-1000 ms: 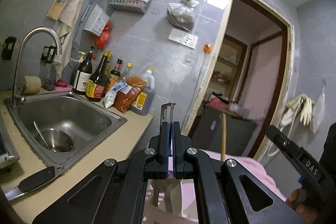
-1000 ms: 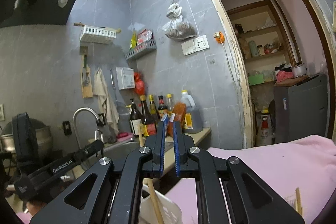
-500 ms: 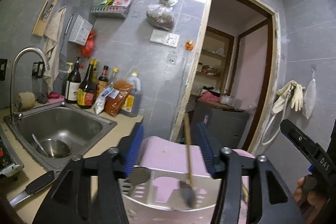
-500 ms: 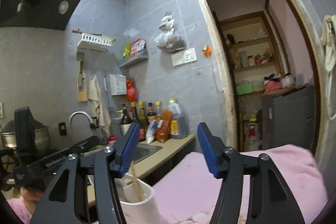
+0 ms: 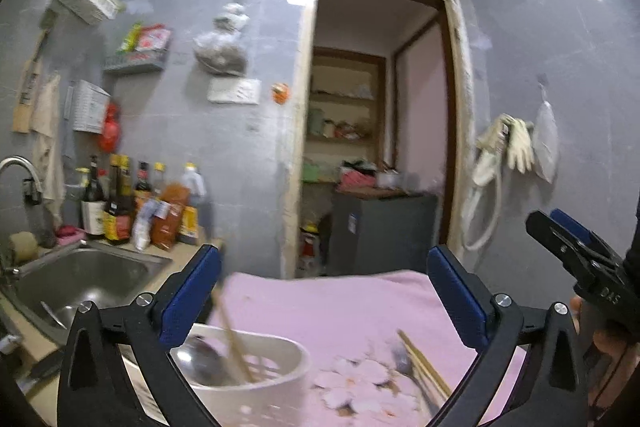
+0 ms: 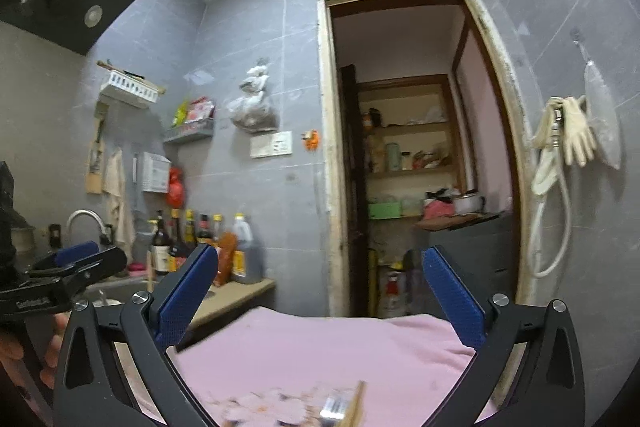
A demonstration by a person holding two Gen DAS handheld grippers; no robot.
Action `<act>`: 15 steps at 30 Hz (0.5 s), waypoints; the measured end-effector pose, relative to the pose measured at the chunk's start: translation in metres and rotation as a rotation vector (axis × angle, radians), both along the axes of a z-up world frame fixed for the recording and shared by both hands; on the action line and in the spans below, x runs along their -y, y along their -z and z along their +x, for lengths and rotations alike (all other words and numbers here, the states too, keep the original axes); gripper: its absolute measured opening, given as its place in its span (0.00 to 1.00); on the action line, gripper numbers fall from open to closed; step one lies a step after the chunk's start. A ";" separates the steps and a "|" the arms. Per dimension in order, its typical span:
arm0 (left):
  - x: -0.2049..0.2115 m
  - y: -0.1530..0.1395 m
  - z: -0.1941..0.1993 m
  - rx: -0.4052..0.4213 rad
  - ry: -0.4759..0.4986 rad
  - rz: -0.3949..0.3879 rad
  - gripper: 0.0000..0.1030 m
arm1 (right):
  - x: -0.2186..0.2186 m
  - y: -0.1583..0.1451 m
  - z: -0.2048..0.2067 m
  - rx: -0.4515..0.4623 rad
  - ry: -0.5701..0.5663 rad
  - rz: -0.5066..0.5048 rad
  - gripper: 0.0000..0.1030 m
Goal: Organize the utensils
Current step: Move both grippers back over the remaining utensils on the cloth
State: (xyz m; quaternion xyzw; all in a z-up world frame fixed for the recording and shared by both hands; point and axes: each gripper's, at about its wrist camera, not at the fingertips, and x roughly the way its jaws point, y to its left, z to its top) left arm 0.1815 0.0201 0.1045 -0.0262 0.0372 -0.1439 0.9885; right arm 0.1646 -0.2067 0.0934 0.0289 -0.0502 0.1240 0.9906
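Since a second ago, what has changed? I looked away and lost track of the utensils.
Both jaws were shut then and are opening wide now. The left hand-held gripper let go of a metal utensil; the right hand-held gripper let go of a wooden stick. Both have pulled back, so the white holder with its spoon and chopsticks now shows below. The bottles and sink stayed put.

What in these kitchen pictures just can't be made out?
- Utensils on the pink cloth: left view, blurred; right view, cut off by the bottom edge.
- White holder: left view, contents blurred, base cut off.
- Bottle labels: both views, too small.
- Sink: left view, blurred, partly behind the hand-held gripper.
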 end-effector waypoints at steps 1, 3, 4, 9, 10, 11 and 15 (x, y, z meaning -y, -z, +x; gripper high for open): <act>0.006 0.002 0.002 -0.014 0.016 0.000 0.98 | 0.007 0.002 0.000 -0.008 0.009 -0.004 1.00; 0.017 0.009 0.005 -0.048 0.045 0.001 0.98 | 0.017 0.006 -0.001 -0.020 0.023 -0.015 1.00; 0.022 0.011 0.009 -0.068 0.057 0.003 0.98 | 0.022 0.008 -0.001 -0.026 0.032 -0.022 1.00; 0.047 0.028 0.023 -0.157 0.099 0.023 0.98 | 0.047 0.023 0.004 -0.085 0.062 -0.038 1.00; 0.052 0.032 0.028 -0.178 0.108 0.030 0.98 | 0.052 0.027 0.007 -0.100 0.066 -0.039 1.00; 0.056 0.036 0.028 -0.191 0.113 0.035 0.98 | 0.056 0.031 0.008 -0.115 0.065 -0.039 1.00; 0.074 0.055 0.044 -0.282 0.159 0.074 0.98 | 0.068 0.045 0.020 -0.196 0.048 -0.045 1.00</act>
